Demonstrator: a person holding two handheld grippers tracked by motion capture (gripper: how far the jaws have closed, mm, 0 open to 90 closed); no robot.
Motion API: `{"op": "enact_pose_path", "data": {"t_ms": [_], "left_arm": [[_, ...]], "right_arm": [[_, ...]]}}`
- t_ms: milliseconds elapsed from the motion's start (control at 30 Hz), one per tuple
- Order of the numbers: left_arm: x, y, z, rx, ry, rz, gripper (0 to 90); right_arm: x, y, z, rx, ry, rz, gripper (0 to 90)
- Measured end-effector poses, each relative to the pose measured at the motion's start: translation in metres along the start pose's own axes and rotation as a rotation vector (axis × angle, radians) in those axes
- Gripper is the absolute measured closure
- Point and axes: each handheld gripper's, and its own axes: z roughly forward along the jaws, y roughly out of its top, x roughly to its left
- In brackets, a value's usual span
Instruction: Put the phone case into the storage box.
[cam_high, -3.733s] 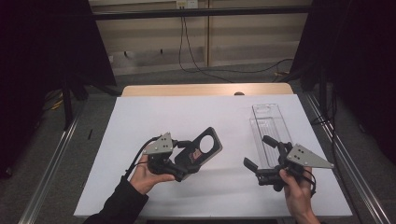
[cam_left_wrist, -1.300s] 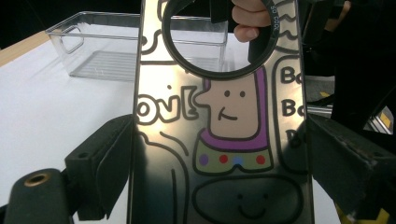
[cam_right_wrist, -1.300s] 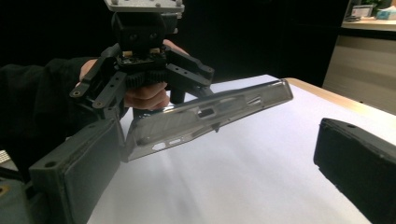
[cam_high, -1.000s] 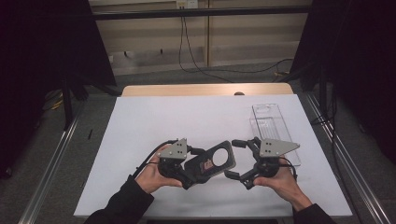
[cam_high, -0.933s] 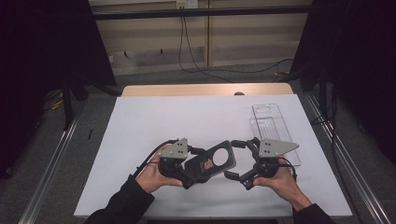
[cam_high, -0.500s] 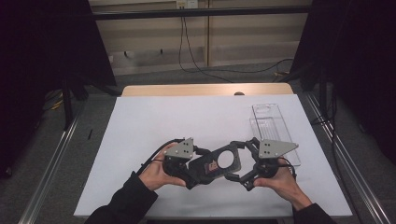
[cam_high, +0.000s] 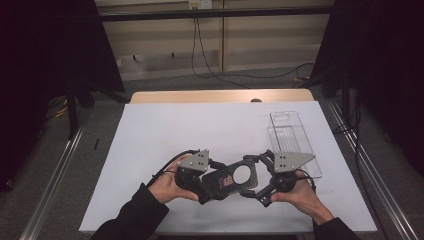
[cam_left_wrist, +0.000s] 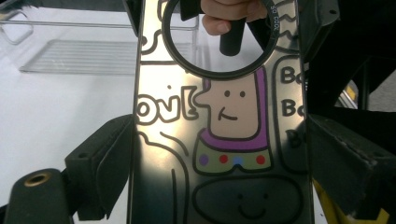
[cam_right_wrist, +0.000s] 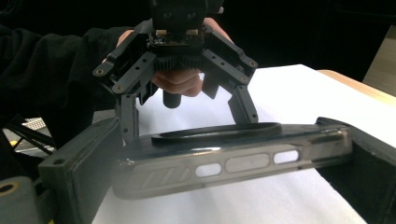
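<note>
Room is lying dark on both sides behind black curtains (cam_high: 55, 60); a pale wall (cam_high: 220, 45) is showing at the back, with cables (cam_high: 235, 75) trailing across the grey floor (cam_high: 200, 82). The table (cam_high: 220, 96) is showing a wooden far edge, with metal rails (cam_high: 55, 175) running along each side; a white sheet (cam_high: 200, 130) is covering nearly all of its top. A clear tray (cam_high: 292, 140) is sitting on the sheet at far right, beyond the right hand. Near the front edge, the left gripper (cam_high: 207, 187) is clamping the phone case (cam_high: 230, 177) across its width, cartoon print facing its camera. The right gripper (cam_high: 252, 177) is meeting the case's ring end, its jaws flanking the case's edges and touching at the ends. The case is hanging between the two grippers, just above the sheet.
</note>
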Motion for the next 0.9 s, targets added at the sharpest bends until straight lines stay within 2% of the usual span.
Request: {"op": "enact_pose_path", "data": {"t_ms": [400,900], "left_arm": [[0.0011,-0.0012,0.0030,0.016,-0.004,0.008,12.3],[-0.0015,-0.0022,0.0049,0.040,-0.023,0.032,12.3]], "right_arm": [[-0.0019,-0.0020,0.0014,0.013,0.015,0.003,5.5],[-0.0023,-0.0039,0.0023,0.050,0.081,0.003,9.0]]}}
